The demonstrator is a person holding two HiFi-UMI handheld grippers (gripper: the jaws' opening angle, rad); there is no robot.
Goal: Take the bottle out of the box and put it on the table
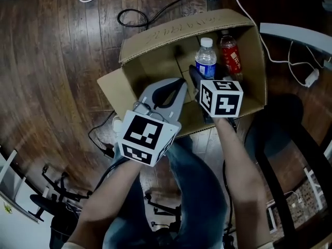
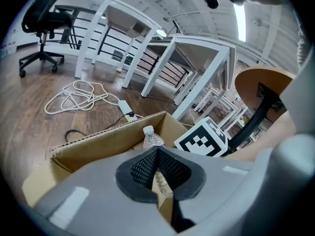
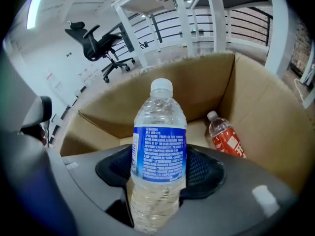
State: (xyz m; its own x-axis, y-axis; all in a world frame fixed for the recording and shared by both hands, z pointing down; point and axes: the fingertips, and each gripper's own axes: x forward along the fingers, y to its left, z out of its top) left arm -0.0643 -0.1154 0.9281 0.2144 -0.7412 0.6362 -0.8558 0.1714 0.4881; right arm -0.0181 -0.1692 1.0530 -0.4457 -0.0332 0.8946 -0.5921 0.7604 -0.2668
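Grey right tongs (image 3: 160,170): clamped on the clear bottle (image 3: 159,132), with one dark meshed pad pressed to each side of it just under the blue label.
Left tongs (image 2: 157,154): tips together with nothing between them, held over the near left part of the box (image 1: 155,51), beside the right tongs.
Marker cubes (image 1: 220,97): two, black-and-white, one on each of the tongs.
Forearms (image 1: 241,160): two, bare, one behind each of the tongs.
Clear bottle: one, upright, with its white cap on and water inside. It is within the opening of the box, towards the far right corner. Whether its base touches the bottom of the box cannot be told.
Red bottle (image 3: 227,136): one, with a red label and a pale cap. It is in the box just beside the clear bottle, against the right wall, apart from both tongs.
Bottles in all: two.
Box: one, brown cardboard with its flaps open, standing on the floor (image 1: 52,61).
Floor: dark wooden boards.
White cable (image 1: 259,30): runs past the far right corner of the box.
Black cable (image 1: 136,15): one loop beyond the far wall of the box.
Office chair (image 2: 42,14): one, black, well apart from the box.
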